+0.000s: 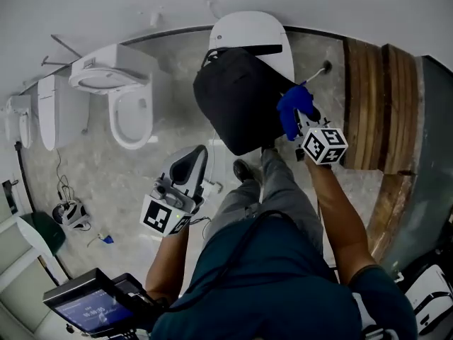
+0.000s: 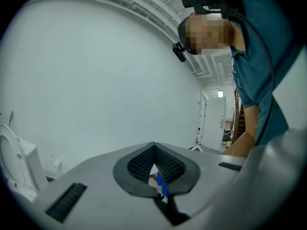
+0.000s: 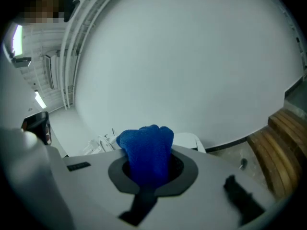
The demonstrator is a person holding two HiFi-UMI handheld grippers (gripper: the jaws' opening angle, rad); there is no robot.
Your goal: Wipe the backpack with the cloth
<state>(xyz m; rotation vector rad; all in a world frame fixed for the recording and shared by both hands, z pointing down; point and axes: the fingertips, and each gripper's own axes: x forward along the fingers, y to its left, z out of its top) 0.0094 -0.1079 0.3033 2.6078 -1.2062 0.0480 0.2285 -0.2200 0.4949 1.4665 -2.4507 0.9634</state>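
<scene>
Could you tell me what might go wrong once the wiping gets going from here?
1. The backpack sits perched on a toilet, and the left gripper hangs well away from it, shut and steadying nothing. A firm wipe could push the backpack off.
2. The cloth is bunched in the right gripper, with only a short tuft past the jaws. The hard jaws might rub the backpack, or the cloth might pull out.

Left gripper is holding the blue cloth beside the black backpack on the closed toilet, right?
Not the left. The right gripper holds the blue cloth, as the right gripper view shows. The rest stands: it is beside the black backpack on the closed toilet.
</scene>
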